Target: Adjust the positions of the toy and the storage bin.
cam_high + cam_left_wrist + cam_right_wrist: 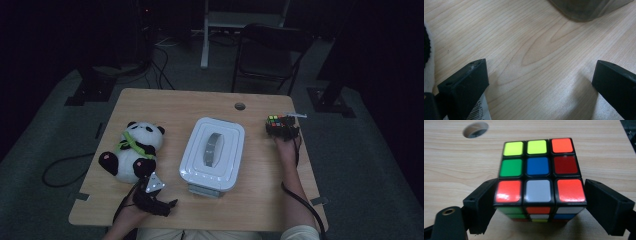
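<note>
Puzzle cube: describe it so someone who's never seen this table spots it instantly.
Start at the white lidded box in the middle of the wooden table, then go right to the far right edge. There, between the jaws of the right claw, sits the puzzle cube. It is the one small black-framed block of bright colour tiles; the panda plush on the left is soft and black-and-white.

Your left hand [131, 210] rests low at the near left edge of the table, holding the left gripper [159, 202], which points toward your right across the tabletop. Its two black jaws stand wide apart with nothing between them. Your right forearm [292, 185] stretches forward along the right side, wrist straight. The right gripper [283, 128] sits at the far end; its jaws appear pressed flat against what they hold, though the overhead picture is dim.
</note>
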The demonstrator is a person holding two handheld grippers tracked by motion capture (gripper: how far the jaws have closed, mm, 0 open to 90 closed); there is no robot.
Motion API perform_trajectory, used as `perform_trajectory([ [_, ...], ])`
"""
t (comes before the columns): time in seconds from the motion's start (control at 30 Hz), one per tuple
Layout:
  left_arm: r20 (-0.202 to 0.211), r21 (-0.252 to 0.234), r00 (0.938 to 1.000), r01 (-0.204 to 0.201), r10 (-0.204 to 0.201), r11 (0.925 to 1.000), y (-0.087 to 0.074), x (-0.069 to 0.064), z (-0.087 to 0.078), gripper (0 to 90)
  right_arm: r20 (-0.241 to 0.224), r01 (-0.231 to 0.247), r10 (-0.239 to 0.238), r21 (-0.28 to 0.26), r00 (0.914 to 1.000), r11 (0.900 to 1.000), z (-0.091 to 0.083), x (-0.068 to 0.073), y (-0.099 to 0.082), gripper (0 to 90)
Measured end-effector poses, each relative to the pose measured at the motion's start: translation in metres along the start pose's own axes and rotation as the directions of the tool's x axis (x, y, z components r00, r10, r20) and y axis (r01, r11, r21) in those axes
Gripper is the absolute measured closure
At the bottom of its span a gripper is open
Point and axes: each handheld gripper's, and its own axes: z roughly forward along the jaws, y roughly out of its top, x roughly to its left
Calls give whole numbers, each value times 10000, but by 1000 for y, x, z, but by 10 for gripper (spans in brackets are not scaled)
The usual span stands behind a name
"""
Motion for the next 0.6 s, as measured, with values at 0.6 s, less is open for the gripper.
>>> perform_trajectory([
  [0.6,1,10,10000,-14,14,10000,0,1,0,12,328,63,-58,-152,9994,9999,-12,-3,-5,338],
])
